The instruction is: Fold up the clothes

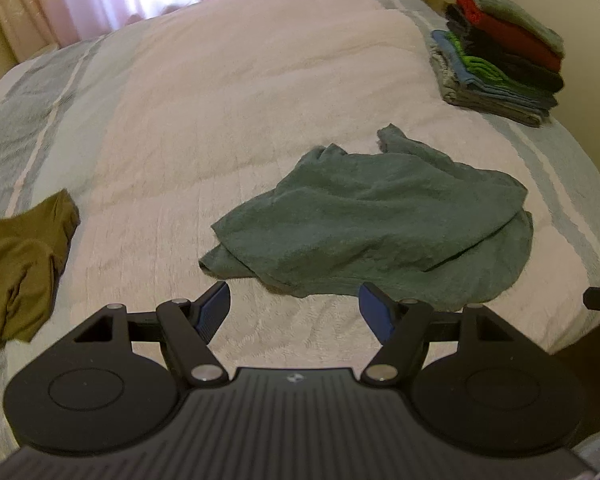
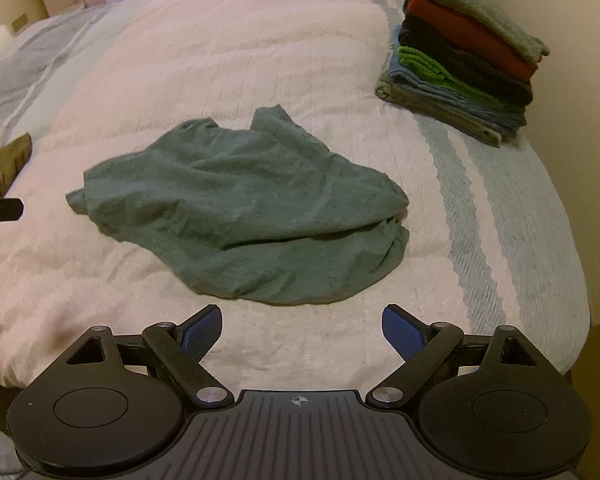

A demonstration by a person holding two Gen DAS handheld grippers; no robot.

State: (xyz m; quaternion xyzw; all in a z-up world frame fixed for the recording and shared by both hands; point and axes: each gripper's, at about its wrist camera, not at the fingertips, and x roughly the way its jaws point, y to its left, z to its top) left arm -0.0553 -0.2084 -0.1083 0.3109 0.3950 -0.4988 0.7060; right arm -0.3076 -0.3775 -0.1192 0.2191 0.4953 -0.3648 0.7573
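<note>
Crumpled garment (image 2: 240, 208) mid-bed (image 2: 220, 40); folded stack (image 2: 464, 60) far right.

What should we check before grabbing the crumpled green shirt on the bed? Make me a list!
1. Left gripper jaws open and holding nothing: ok.
2. Right gripper jaws open and holding nothing: ok.
3. Teal shirt within view of both cameras: ok.
4. Shirt lying flat, ready to fold: not ok, it is crumpled.
5. Folded stack apart from the shirt: ok.
6. Olive garment clear of the shirt: ok.
</note>
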